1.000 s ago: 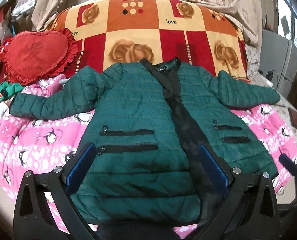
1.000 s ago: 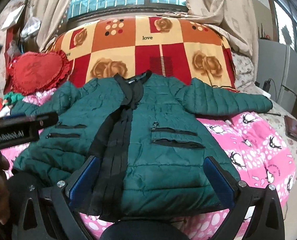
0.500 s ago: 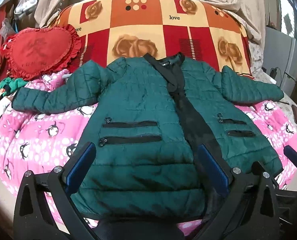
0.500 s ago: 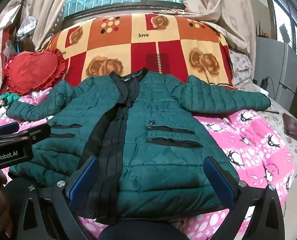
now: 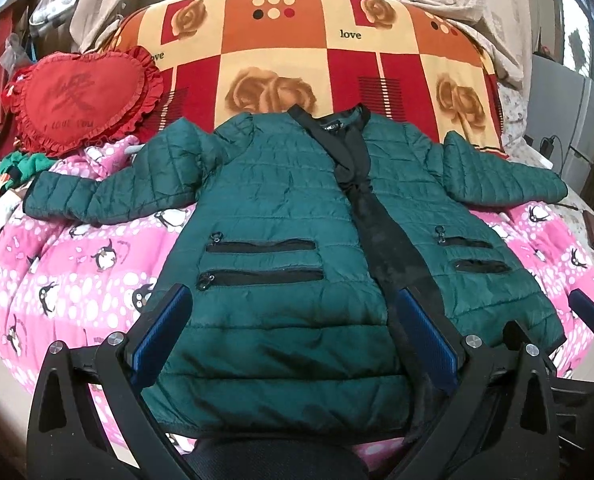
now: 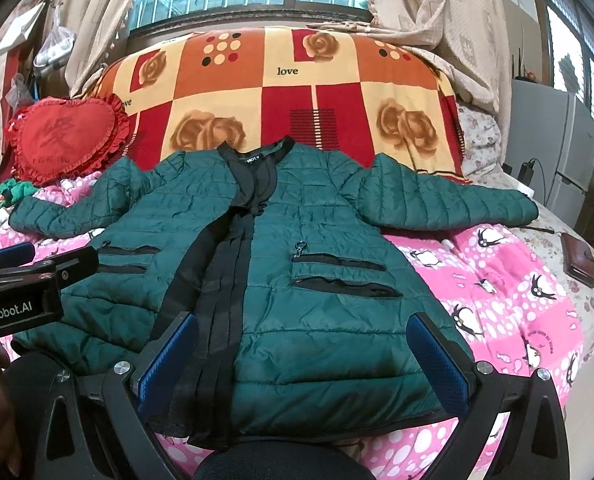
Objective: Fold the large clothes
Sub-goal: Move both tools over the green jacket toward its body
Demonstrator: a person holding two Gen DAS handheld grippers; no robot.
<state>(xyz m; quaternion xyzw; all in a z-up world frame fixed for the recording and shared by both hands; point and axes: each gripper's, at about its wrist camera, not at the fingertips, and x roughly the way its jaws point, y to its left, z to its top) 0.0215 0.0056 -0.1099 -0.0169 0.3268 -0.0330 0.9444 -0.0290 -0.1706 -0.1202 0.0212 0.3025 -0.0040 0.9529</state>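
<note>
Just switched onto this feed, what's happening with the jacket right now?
A person holds a gripper in each hand above the near edge of a bed. A green quilted jacket lies spread front-up on the pink penguin blanket, both sleeves out to the sides, nothing folded yet. The left gripper and right gripper are both open over the hem, gripping nothing. A red heart cushion sits at the far left.

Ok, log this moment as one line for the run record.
stage: pre-fold | green jacket: flat, face up, sleeves spread, on pink penguin blanket | left gripper: open, empty | right gripper: open, empty
</note>
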